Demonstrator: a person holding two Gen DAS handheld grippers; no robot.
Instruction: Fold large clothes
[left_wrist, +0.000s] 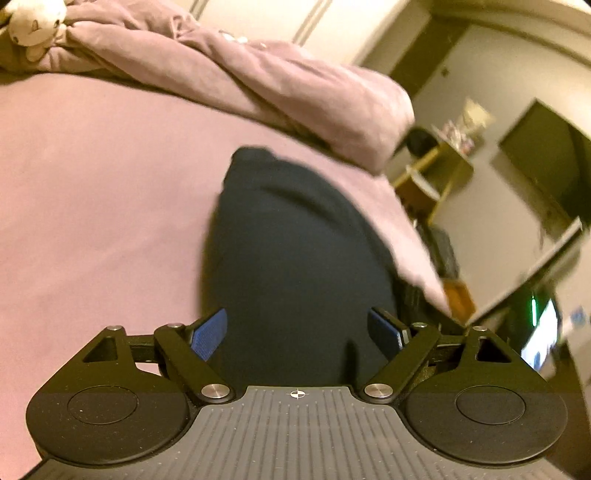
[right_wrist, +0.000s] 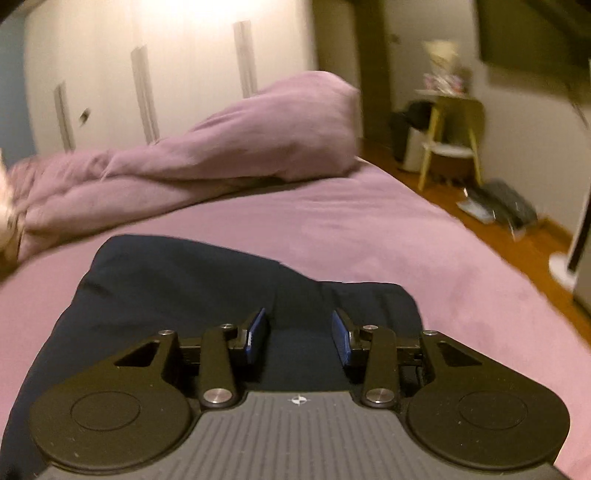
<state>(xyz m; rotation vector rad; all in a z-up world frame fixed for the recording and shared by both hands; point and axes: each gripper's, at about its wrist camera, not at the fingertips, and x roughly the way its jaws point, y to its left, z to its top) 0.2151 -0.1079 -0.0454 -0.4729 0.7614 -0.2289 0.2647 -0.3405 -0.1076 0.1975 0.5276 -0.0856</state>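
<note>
A dark navy garment (left_wrist: 291, 251) lies on the pink bed sheet (left_wrist: 92, 206); it also shows in the right wrist view (right_wrist: 177, 288), bunched with folds. My left gripper (left_wrist: 299, 332) is open, its blue pads wide apart just above the garment's near end, holding nothing. My right gripper (right_wrist: 299, 334) is open too, its blue pads apart over the garment's near edge, empty. Both views are blurred.
A rumpled pink duvet (right_wrist: 229, 147) lies across the far side of the bed, with a plush toy (left_wrist: 33, 26) at its left end. White wardrobe doors (right_wrist: 147, 74) stand behind. Right of the bed are wooden floor, a yellow chair (right_wrist: 450, 133) and a dark bag (right_wrist: 506, 206).
</note>
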